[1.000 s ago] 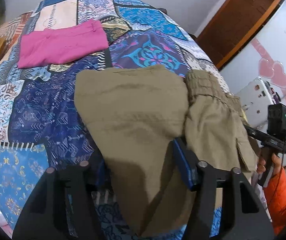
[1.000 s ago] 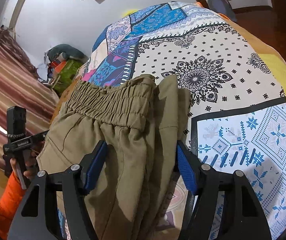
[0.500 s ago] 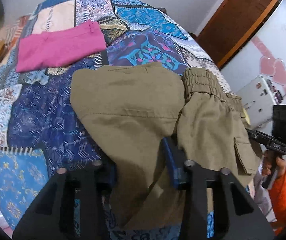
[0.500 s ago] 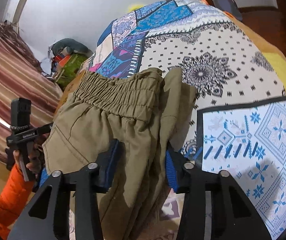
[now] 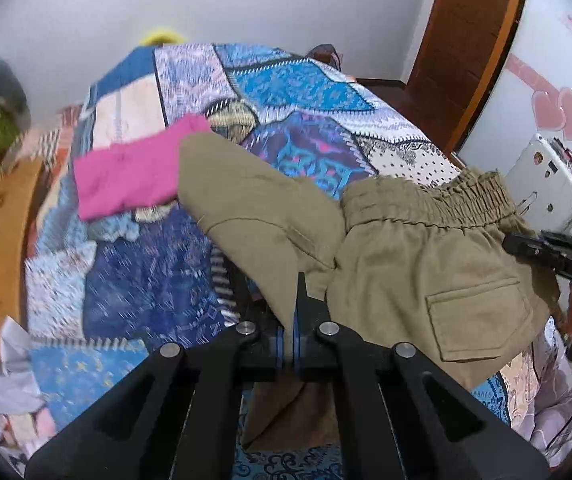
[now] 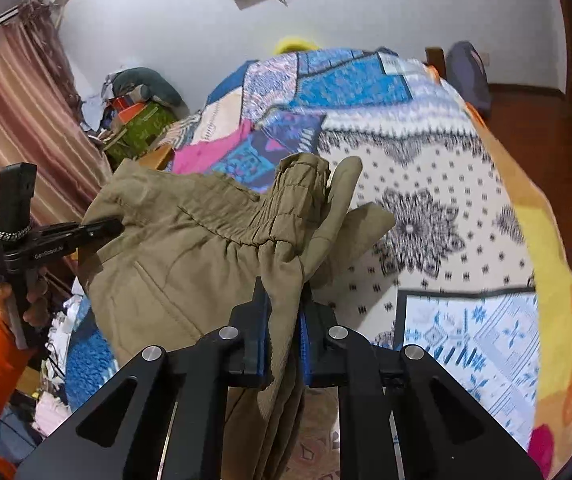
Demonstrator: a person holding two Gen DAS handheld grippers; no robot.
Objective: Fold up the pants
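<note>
Both grippers, left gripper [image 5: 289, 334] and right gripper [image 6: 282, 332], are clamped on the khaki pants [image 5: 405, 264], lifted off the bed [image 5: 293, 80]; folding looks barely underway.

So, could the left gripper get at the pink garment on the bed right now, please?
Probably not: the left gripper is shut on the khaki pants, which also drape between it and the pink garment.

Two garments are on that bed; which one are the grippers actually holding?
The khaki pants, clamped by both the left hand-held gripper and the right hand-held gripper. The pink garment lies untouched farther back.
</note>
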